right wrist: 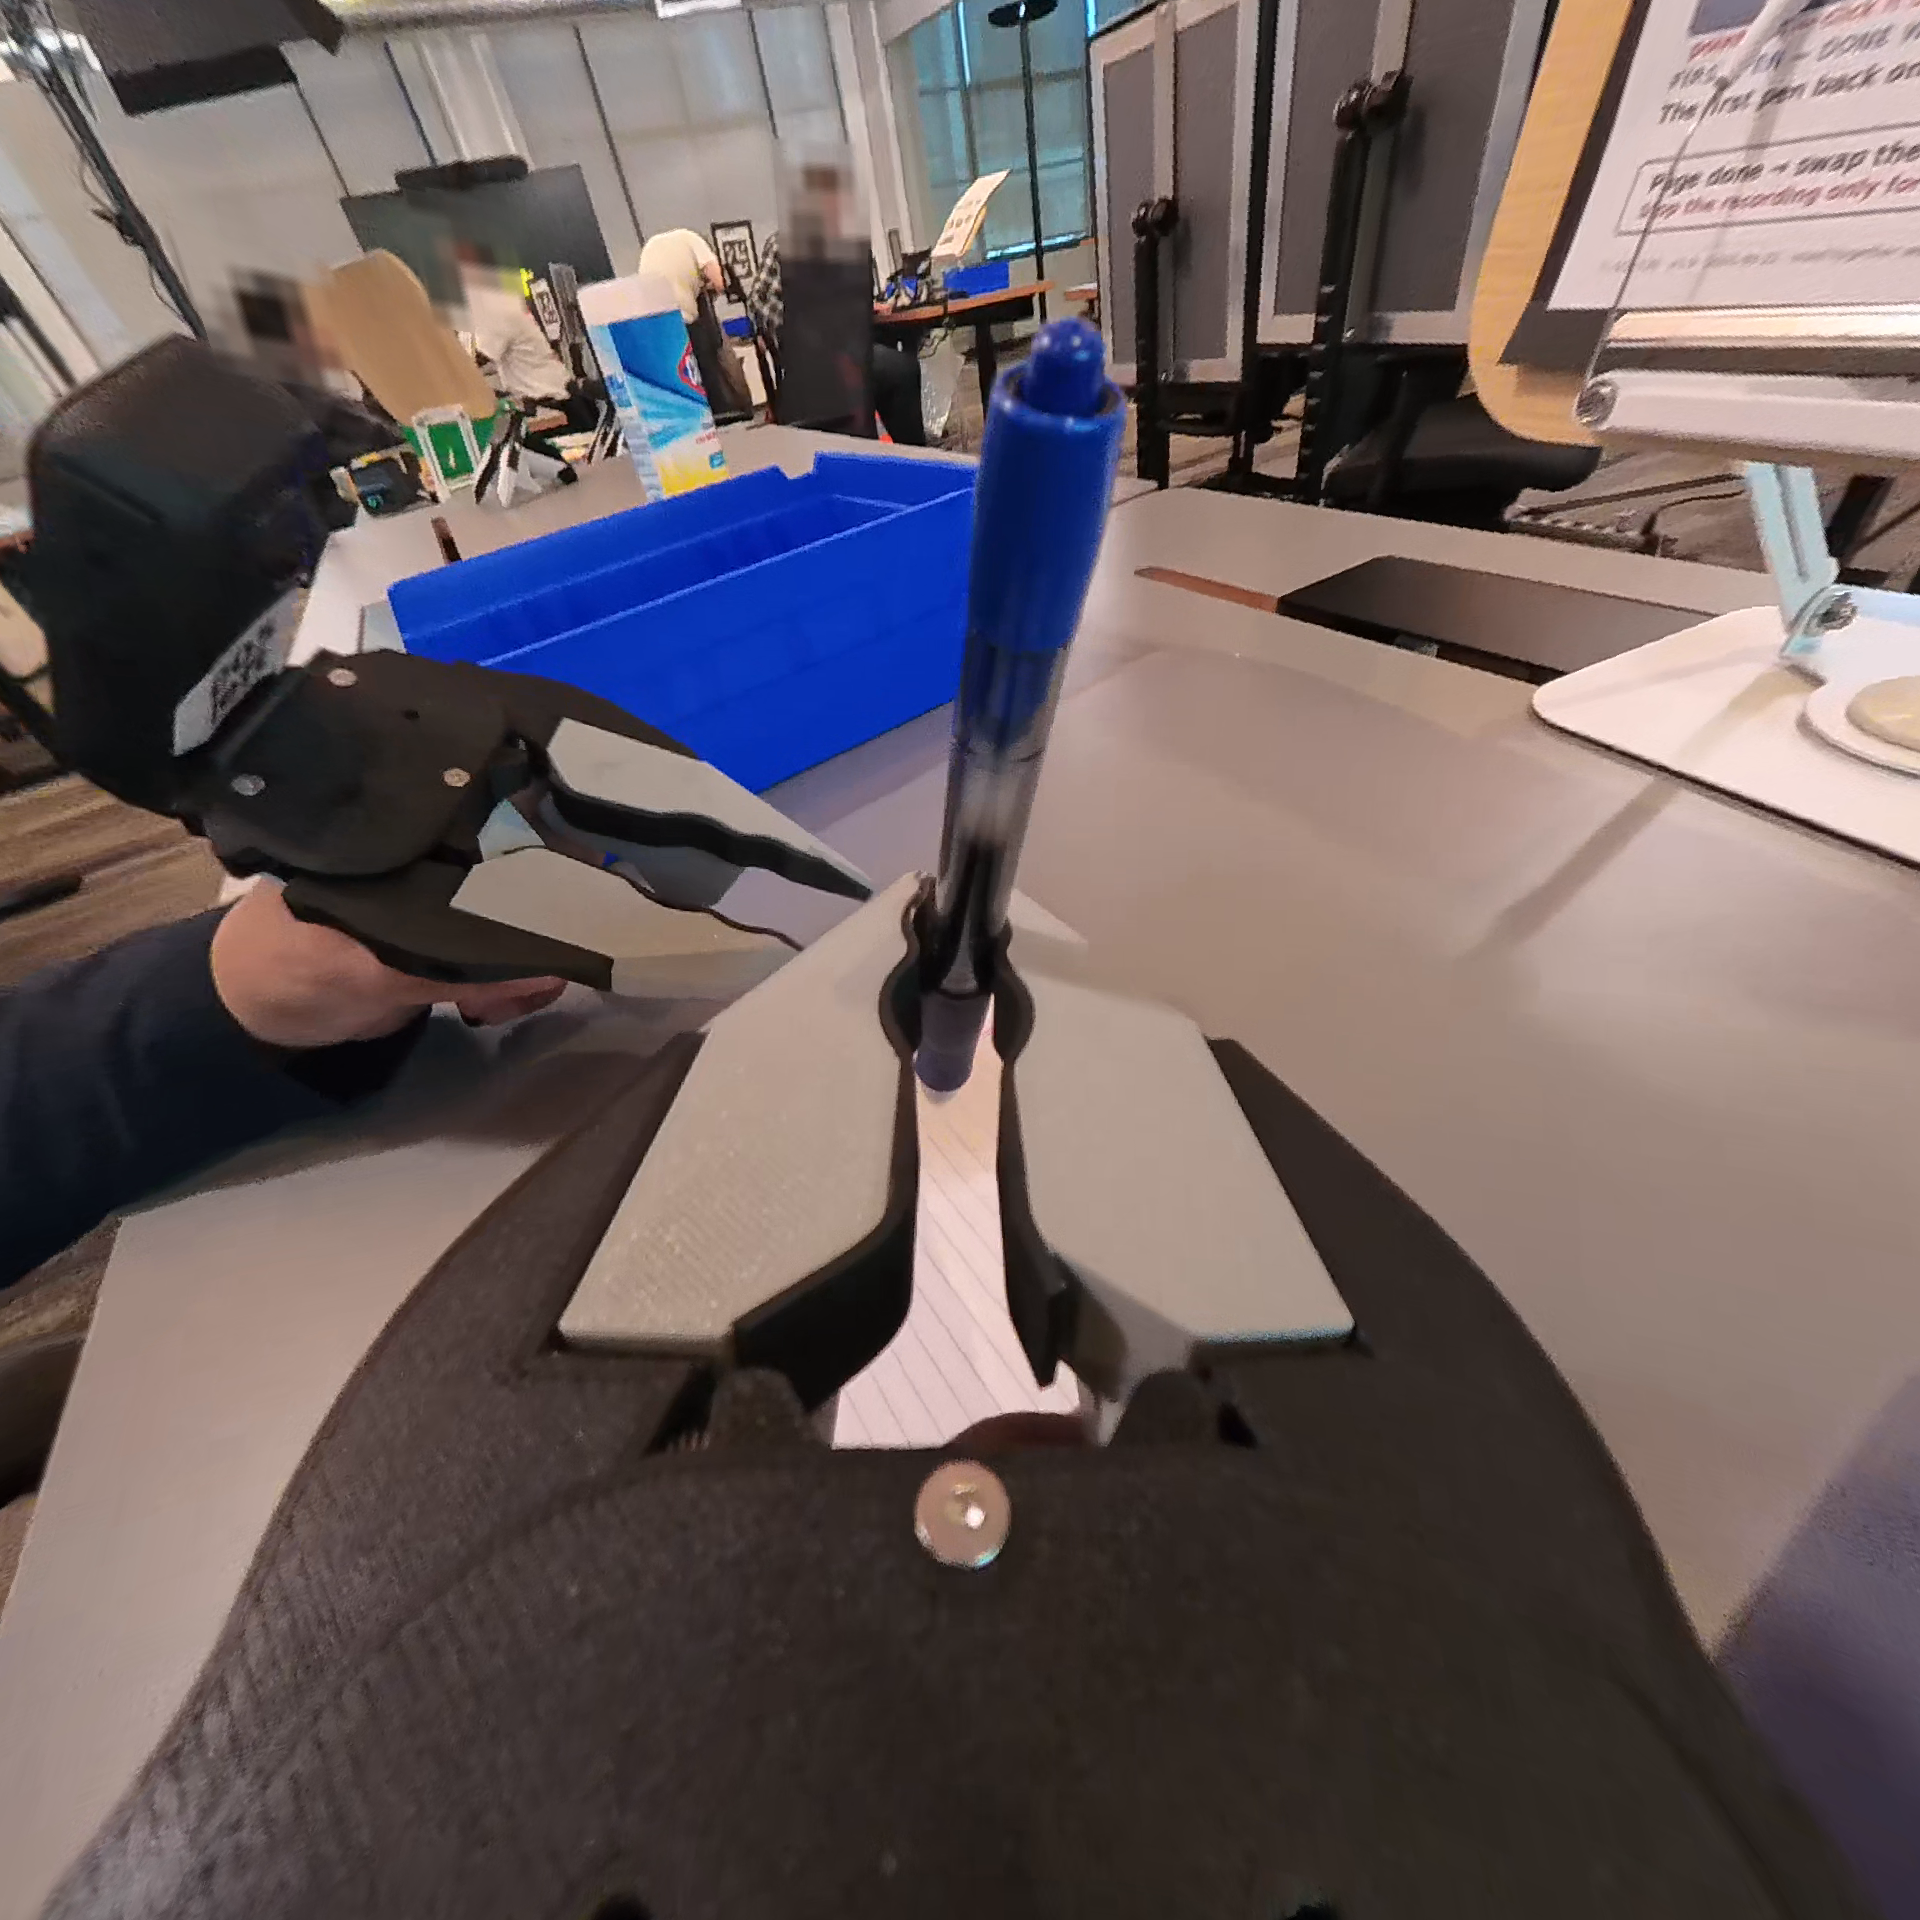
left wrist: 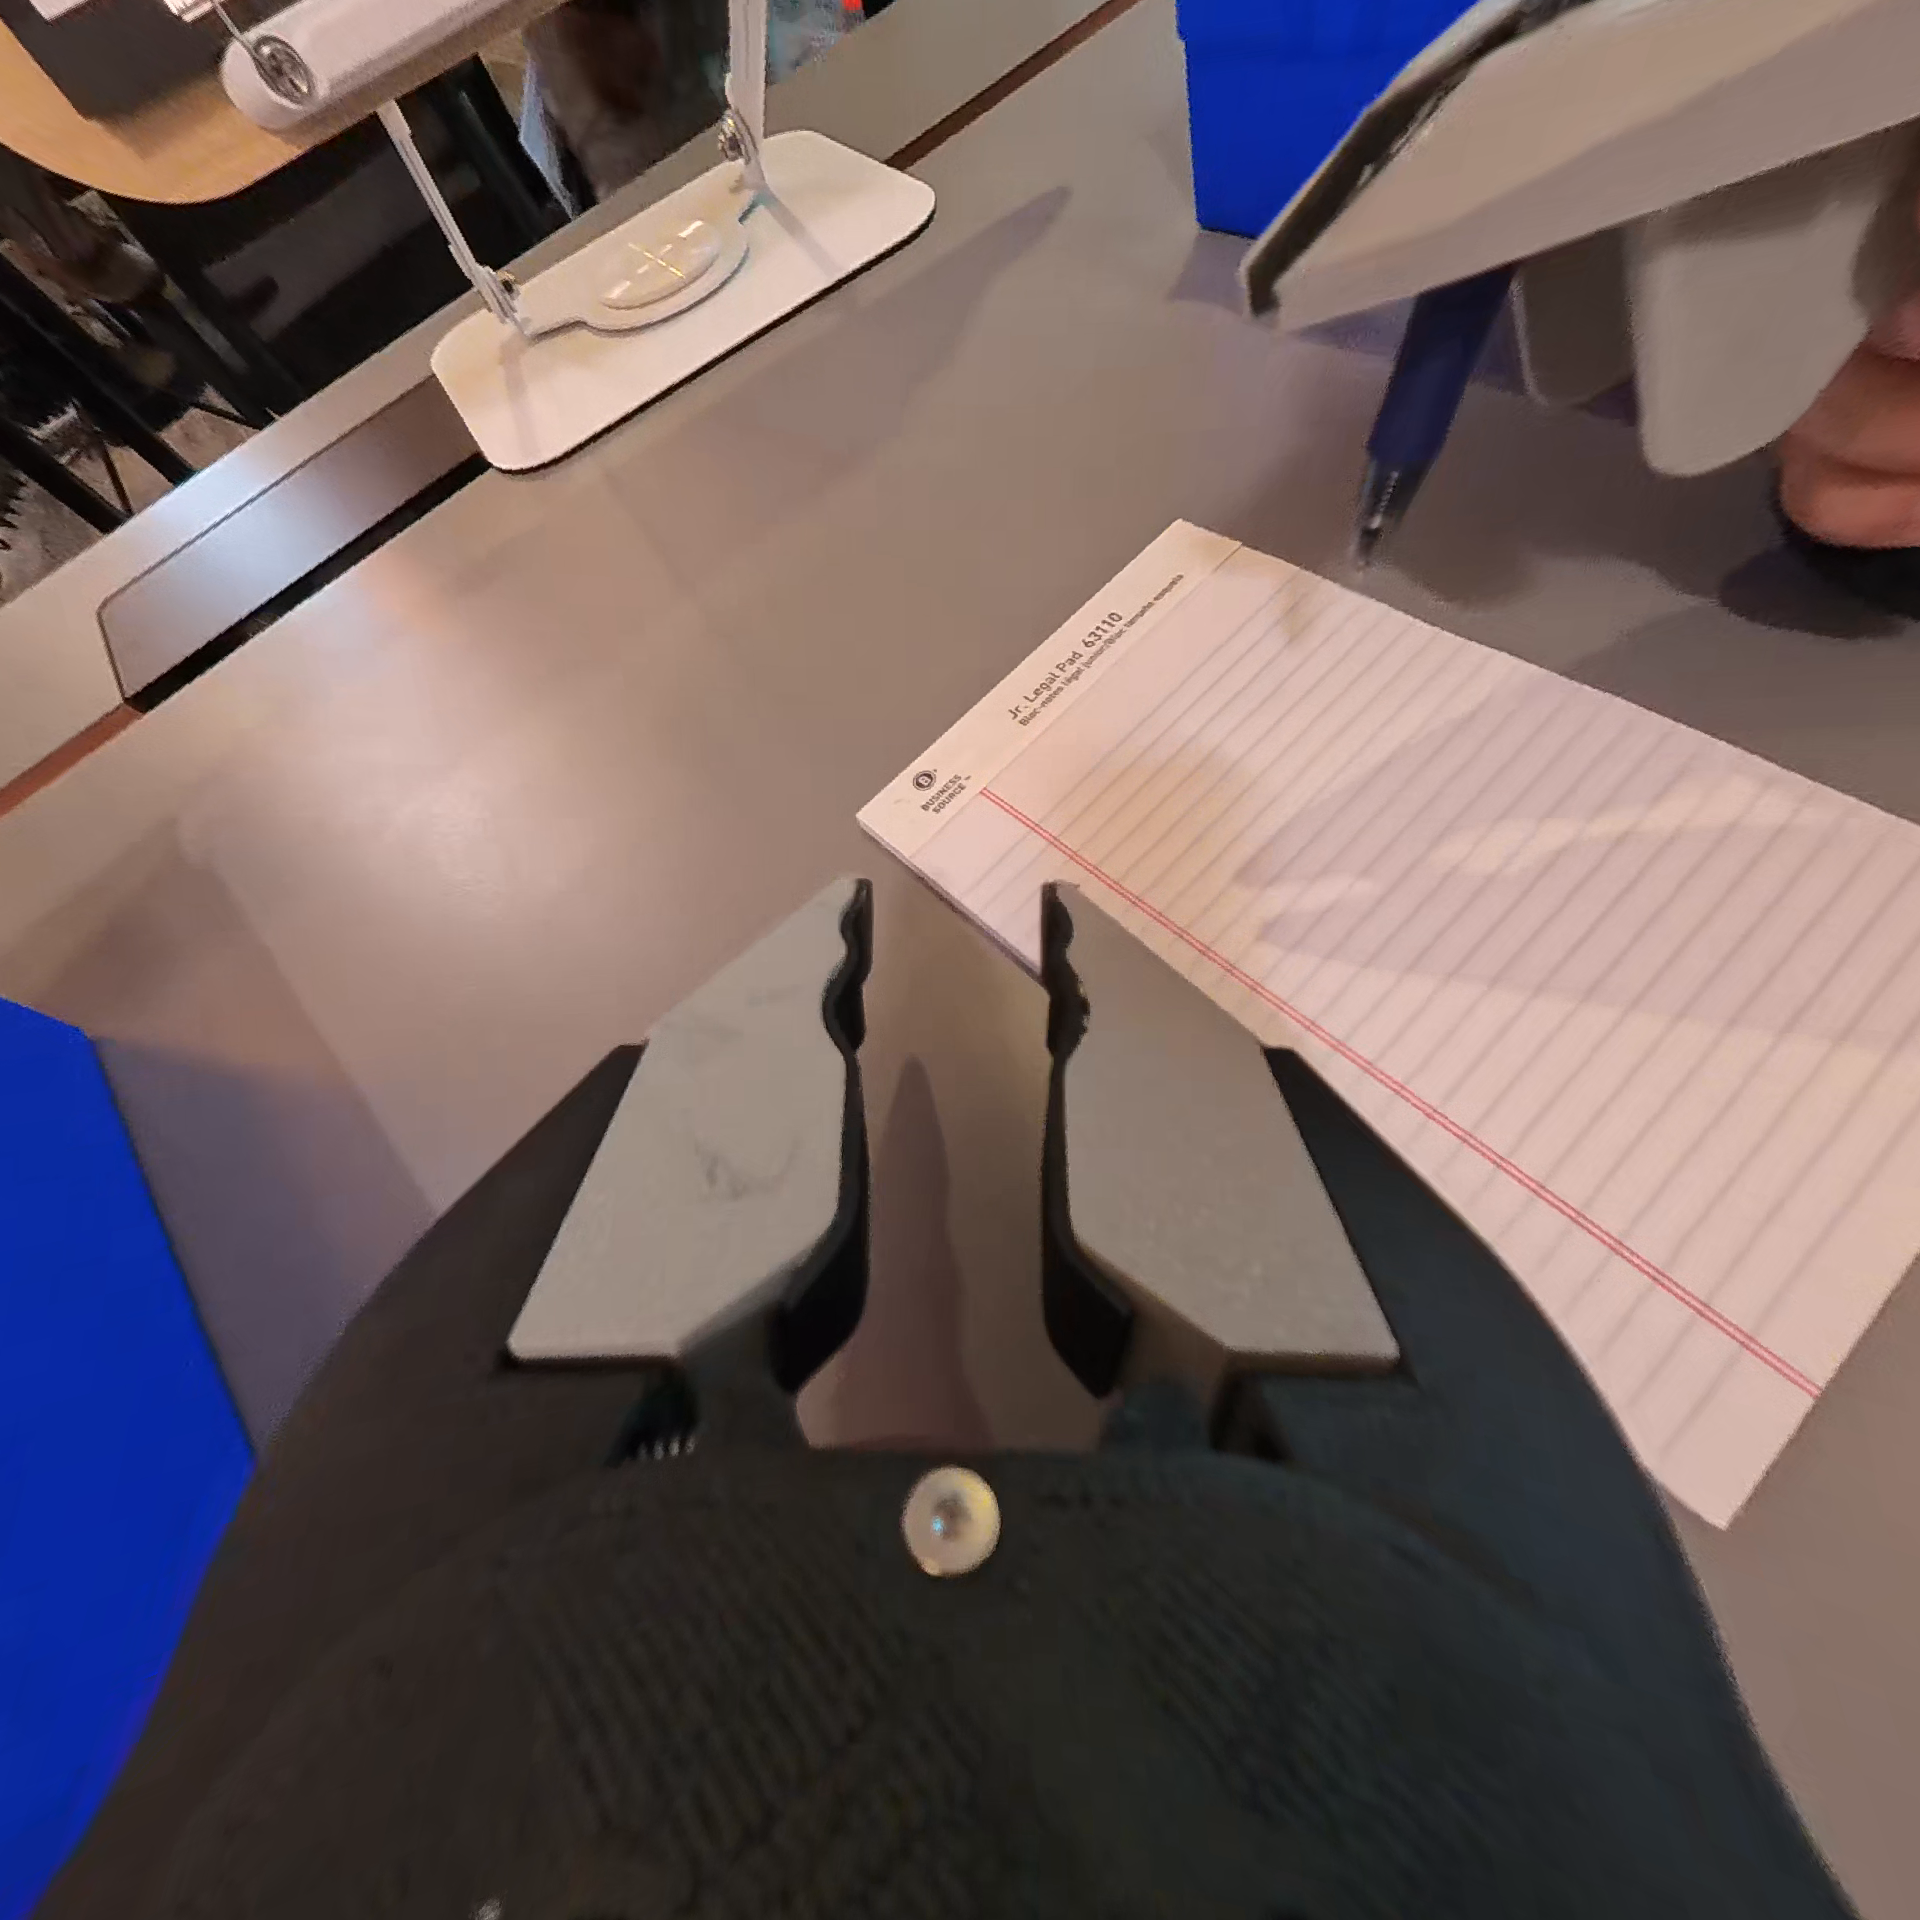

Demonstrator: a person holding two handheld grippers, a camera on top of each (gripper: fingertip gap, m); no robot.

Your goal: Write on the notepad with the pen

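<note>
A white lined notepad (left wrist: pixel 1455 987) lies flat on the grey table (left wrist: pixel 571 727). My left gripper (left wrist: pixel 956 904) is open and empty, and its right fingertip (left wrist: pixel 1060 935) is over the pad's near left edge. My right gripper (right wrist: pixel 961 935) is shut on a blue pen (right wrist: pixel 1023 623) and holds it nearly upright, cap end up. In the left wrist view the right gripper (left wrist: pixel 1558 156) holds the pen (left wrist: pixel 1423 416) with its tip down, near the pad's far corner. A strip of the pad (right wrist: pixel 956 1247) shows between the right fingers. The left gripper (right wrist: pixel 821 914) also shows in the right wrist view.
A blue bin (right wrist: pixel 675 623) stands at the table's far side, with a wipes canister (right wrist: pixel 655 384) behind it. A white stand (left wrist: pixel 686 301) holding a printed sheet stands near the table's edge. Another blue object (left wrist: pixel 83 1351) is at the left. People sit in the background. One gripper's finger ends stand about 10 cm off the other's.
</note>
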